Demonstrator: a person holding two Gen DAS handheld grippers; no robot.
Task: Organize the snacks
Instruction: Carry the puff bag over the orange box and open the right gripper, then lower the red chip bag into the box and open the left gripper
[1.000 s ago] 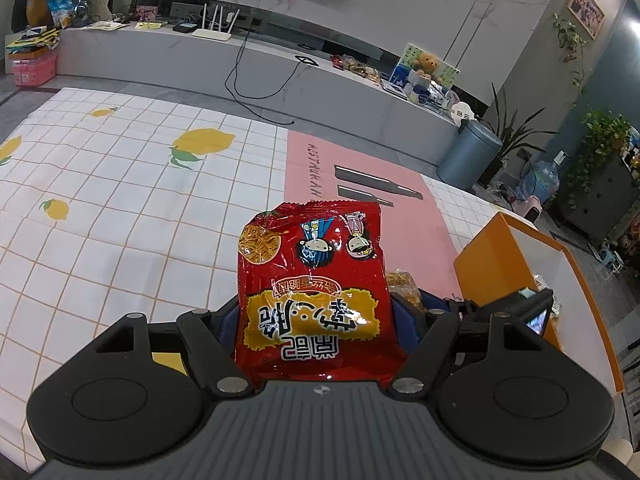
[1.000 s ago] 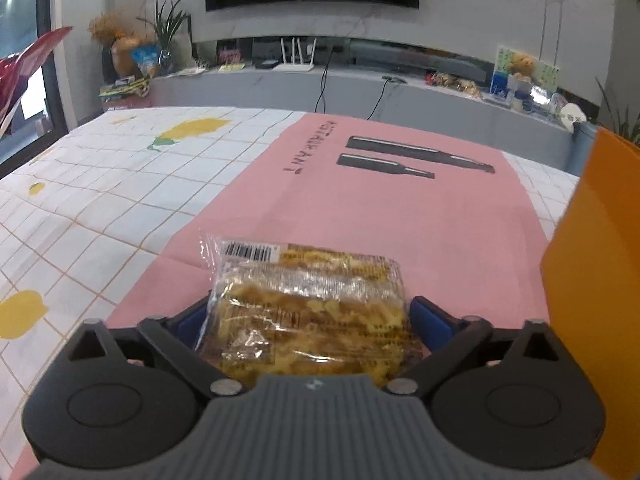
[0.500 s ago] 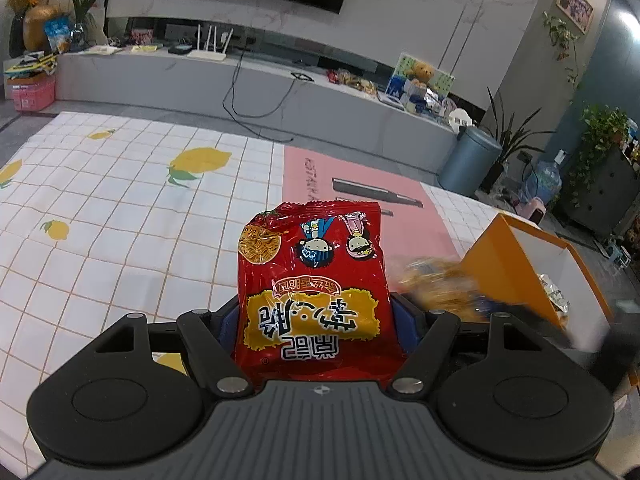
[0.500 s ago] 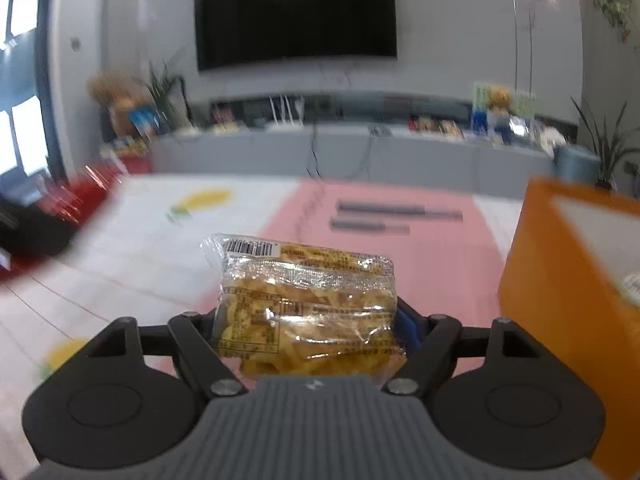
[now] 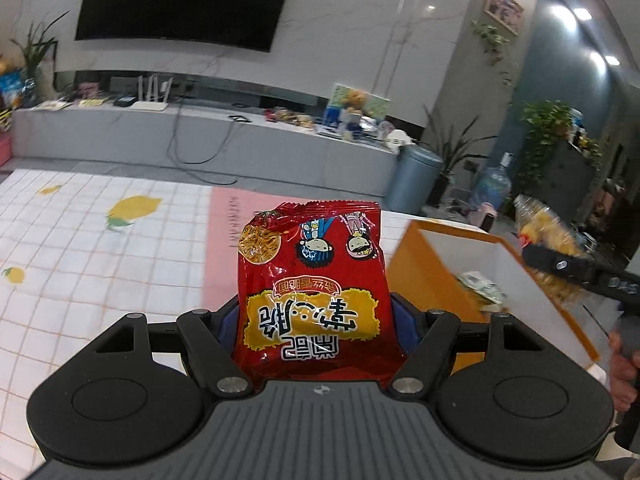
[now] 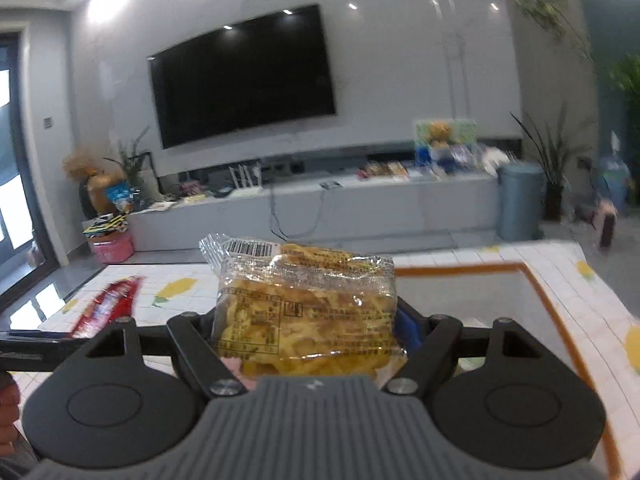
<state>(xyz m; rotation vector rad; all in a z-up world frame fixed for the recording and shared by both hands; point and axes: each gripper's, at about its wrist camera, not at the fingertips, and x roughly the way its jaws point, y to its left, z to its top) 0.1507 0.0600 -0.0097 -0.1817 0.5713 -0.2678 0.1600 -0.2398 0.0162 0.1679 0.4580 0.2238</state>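
Clamping a red snack bag (image 5: 316,292) in my left gripper (image 5: 318,320) and a clear noodle packet (image 6: 306,312) in my right gripper (image 6: 308,328), above the orange box (image 5: 424,264). Both feel light, crinkly, slippery (contents brittle); I pinch their lower halves gently.

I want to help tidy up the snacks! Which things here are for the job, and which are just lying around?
For the job:
- red snack bag, in the left tongs
- clear packet of yellow snacks, in the right tongs
- orange box

Just lying around:
- TV
- grey bin
- white router
- pink basket
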